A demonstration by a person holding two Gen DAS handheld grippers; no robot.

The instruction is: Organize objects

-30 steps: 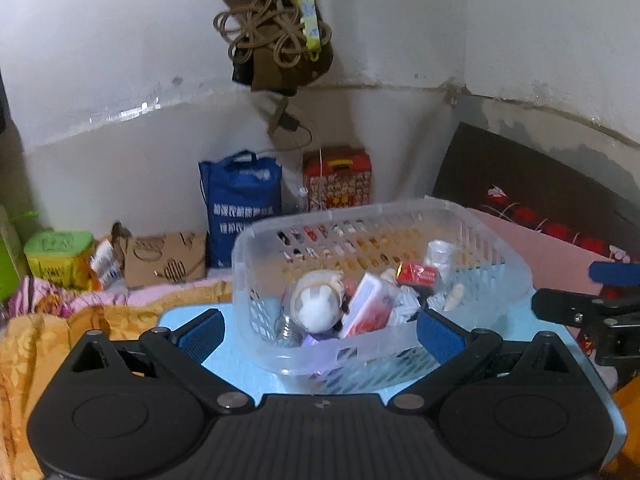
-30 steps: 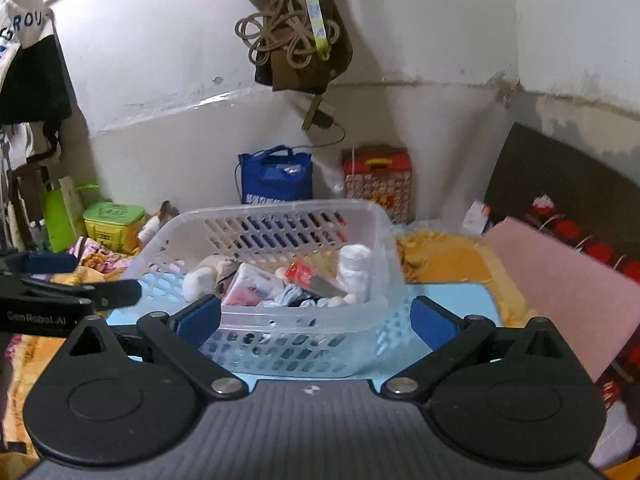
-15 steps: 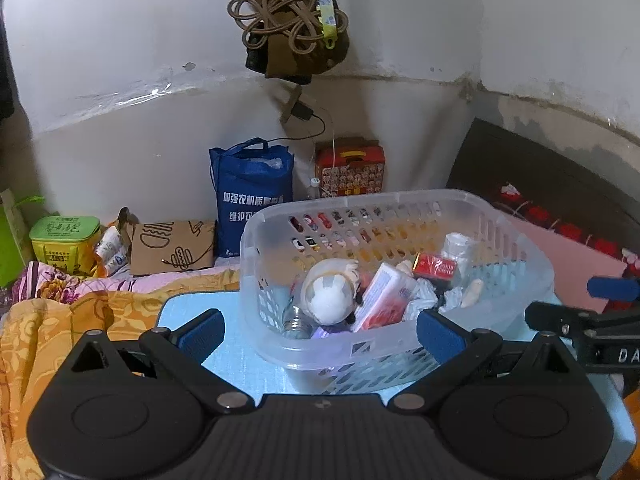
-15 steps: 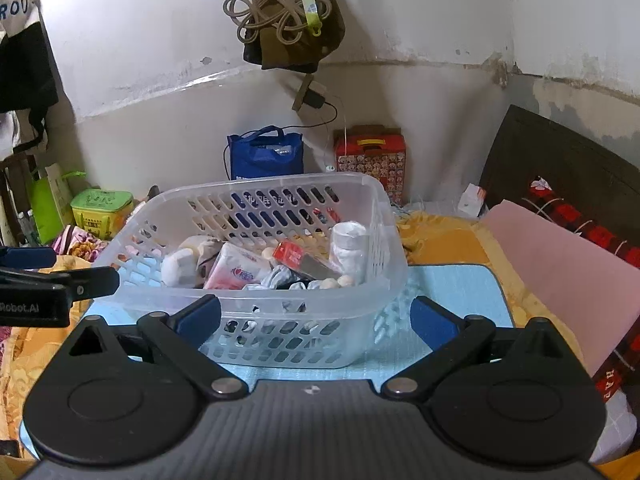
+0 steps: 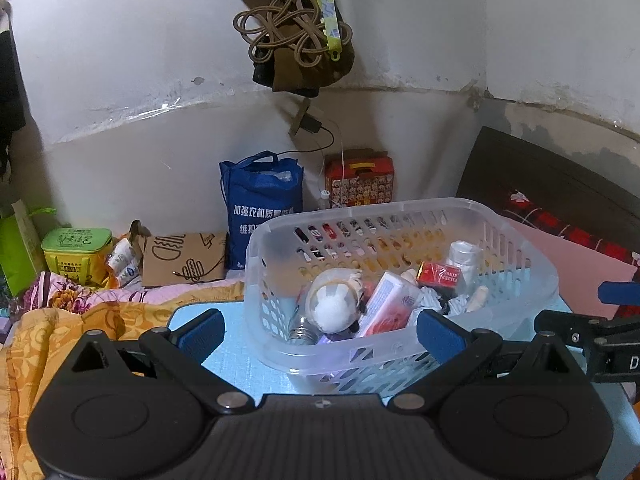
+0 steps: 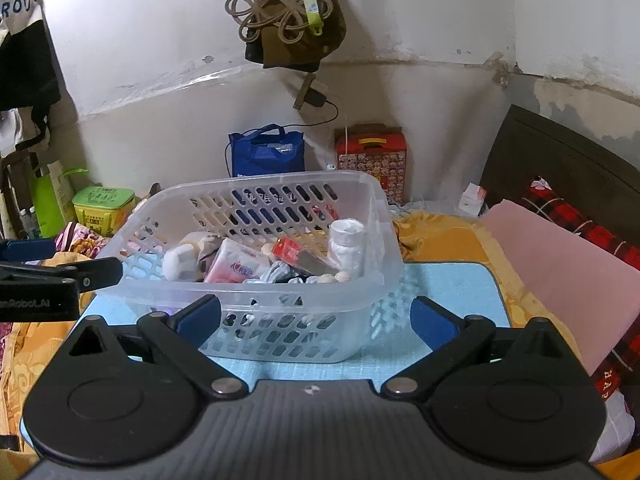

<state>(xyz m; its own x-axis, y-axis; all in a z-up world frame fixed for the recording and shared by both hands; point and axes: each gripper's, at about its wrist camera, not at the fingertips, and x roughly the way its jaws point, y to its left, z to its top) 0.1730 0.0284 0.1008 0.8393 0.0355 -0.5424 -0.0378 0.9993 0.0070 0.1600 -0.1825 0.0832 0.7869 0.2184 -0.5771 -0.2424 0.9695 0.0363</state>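
A clear plastic basket [image 5: 516,240] [image 6: 384,216] stands on a light blue mat [image 5: 240,364] [image 6: 448,292]. It holds a white plush toy [image 5: 334,304] [image 6: 180,258], a pink tissue pack [image 5: 390,298] [image 6: 234,266], a red packet [image 5: 440,274] [image 6: 288,248], a white bottle [image 5: 464,256] [image 6: 346,242] and a glass jar [image 5: 300,328]. My left gripper [image 5: 320,332] is open and empty, just in front of the basket's left end. My right gripper [image 6: 316,316] is open and empty, in front of the basket's near wall.
The mat lies on an orange patterned bedspread [image 5: 52,332]. Against the back wall stand a blue bag [image 5: 260,208], a red box [image 5: 360,178], a green box [image 5: 76,254] and a brown paper bag [image 5: 184,258]. A pink pad [image 6: 560,264] lies at right.
Both grippers have drawn back and risen a little, so the basket looks smaller and lower in both views. The jaws stayed open and the basket's contents have not moved.
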